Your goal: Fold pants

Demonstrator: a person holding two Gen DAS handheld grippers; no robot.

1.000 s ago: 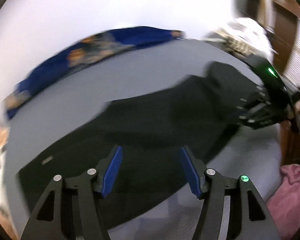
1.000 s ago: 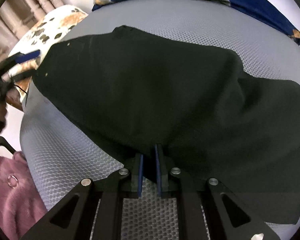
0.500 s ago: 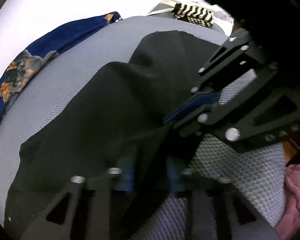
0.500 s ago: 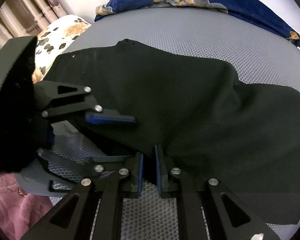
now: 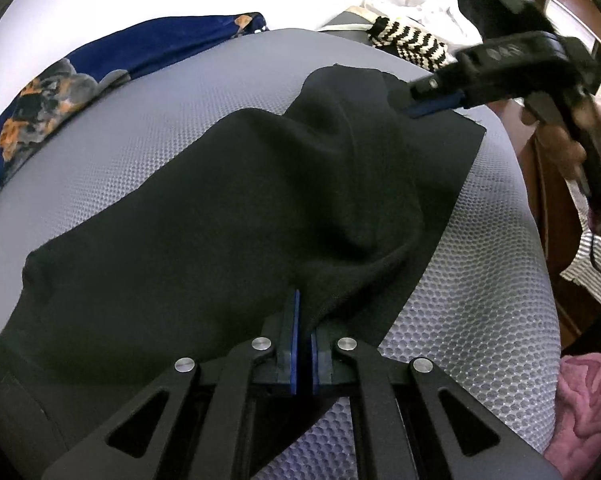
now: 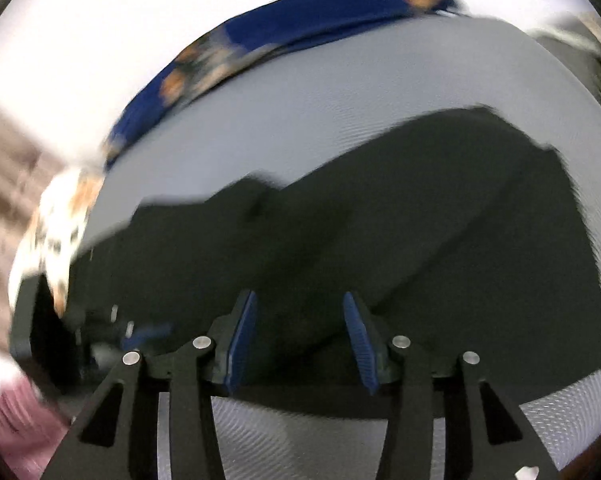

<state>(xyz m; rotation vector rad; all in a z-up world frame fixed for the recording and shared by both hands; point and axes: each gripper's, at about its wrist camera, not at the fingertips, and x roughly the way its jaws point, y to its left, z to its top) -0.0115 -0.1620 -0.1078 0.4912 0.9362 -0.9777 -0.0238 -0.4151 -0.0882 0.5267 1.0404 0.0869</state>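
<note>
Left wrist view: around the black pants [image 5: 236, 208] lie a blue patterned cloth [image 5: 80, 80] along the far edge of the grey mesh surface [image 5: 472, 320], a black-and-white zigzag fabric [image 5: 412, 42] at the far right corner, a pink blanket [image 5: 588, 400] off the near right edge, and some striped cloth [image 5: 596, 268] at the right rim. The pants are spread across the mesh surface, one layer pulled up into a rumpled ridge over a flatter layer beneath. The left gripper [image 5: 303, 354] is clamped on a near edge of that upper layer, its blue pads pressed together with cloth between them. The right gripper [image 5: 436, 106] hovers above the far right corner of the pants, held in a hand [image 5: 560, 136]; its body blocks the room behind it, and from here its lower finger cannot be made out.

The right wrist view is heavily motion-blurred. The right gripper [image 6: 298, 342] has its fingers [image 6: 240, 340] well apart, with nothing between them, above the dark pants [image 6: 380, 240]. The blue cloth [image 6: 300, 20] curves along the far edge. At the left rim, the left gripper [image 6: 140, 332] is only a dark smear with a blue streak, beside a spotted white-and-orange fabric [image 6: 60, 216] too blurred to identify. No containers are in either view.
</note>
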